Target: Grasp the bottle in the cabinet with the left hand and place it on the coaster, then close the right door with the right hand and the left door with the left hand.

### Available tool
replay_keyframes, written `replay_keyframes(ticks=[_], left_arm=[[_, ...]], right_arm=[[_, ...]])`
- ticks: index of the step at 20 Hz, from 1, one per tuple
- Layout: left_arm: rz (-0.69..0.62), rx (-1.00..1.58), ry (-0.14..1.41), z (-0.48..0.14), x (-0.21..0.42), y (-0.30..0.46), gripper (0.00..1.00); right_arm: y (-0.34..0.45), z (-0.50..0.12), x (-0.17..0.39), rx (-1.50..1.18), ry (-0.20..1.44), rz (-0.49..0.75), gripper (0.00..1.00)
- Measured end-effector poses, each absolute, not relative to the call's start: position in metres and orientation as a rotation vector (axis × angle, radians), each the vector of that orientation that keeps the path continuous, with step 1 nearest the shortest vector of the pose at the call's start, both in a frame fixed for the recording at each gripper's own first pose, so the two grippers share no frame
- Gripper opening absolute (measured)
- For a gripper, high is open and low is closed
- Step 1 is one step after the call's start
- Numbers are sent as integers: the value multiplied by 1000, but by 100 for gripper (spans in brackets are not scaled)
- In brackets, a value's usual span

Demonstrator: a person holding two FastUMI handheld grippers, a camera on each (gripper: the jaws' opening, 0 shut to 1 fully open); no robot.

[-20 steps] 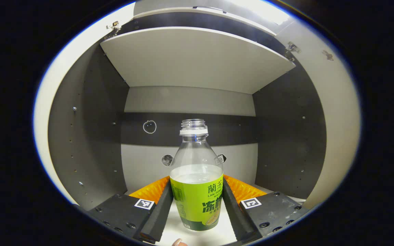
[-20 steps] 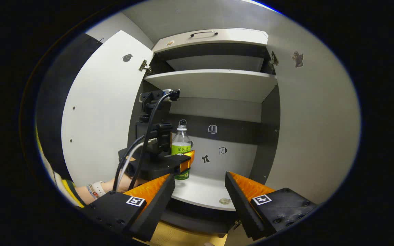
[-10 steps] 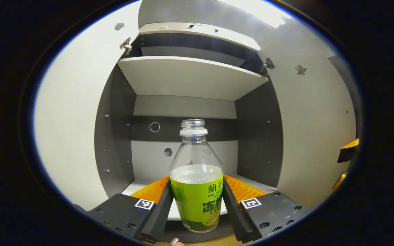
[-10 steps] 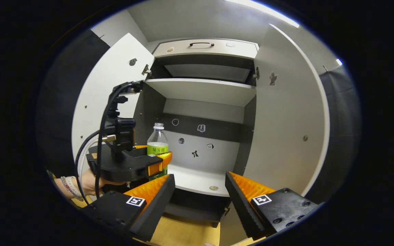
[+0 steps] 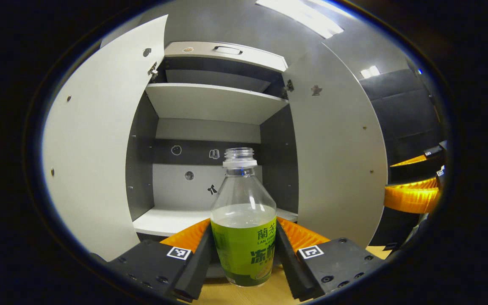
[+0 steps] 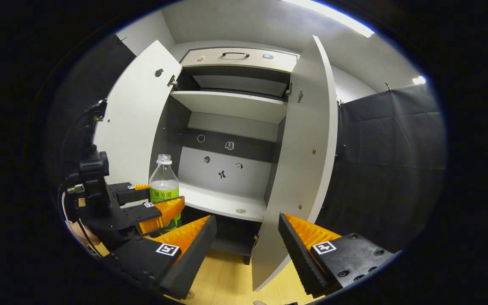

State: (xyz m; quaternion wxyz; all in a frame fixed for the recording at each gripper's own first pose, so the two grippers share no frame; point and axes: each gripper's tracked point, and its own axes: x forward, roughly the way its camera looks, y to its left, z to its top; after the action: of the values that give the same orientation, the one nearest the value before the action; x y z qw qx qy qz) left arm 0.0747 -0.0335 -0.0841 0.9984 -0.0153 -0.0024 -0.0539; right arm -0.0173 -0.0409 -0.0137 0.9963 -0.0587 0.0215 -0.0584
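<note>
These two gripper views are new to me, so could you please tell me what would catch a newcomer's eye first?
First, the uncapped bottle with its green label, partly filled with clear liquid, clamped between the left gripper fingers at the bottom centre of the left gripper view. Behind it stands the cabinet, both doors swung open, its shelves bare apart from small stickers on the back wall. In the right gripper view, the right gripper hangs open in front of the right door.

Bottle [image 5: 244,237] sides hidden behind the fingers. Small stickers [image 6: 221,174] on cabinet back wall too small to make out. Hand [image 6: 79,231] mostly hidden behind left gripper [image 6: 159,203].
</note>
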Motion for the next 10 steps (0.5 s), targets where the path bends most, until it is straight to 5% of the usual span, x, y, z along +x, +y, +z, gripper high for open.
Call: replay_keyframes(ticks=[10], left_arm=[[-10,-34,35,-150,-24,-97,77]], right_arm=[[-68,-46,-44,-71,122,34,98]])
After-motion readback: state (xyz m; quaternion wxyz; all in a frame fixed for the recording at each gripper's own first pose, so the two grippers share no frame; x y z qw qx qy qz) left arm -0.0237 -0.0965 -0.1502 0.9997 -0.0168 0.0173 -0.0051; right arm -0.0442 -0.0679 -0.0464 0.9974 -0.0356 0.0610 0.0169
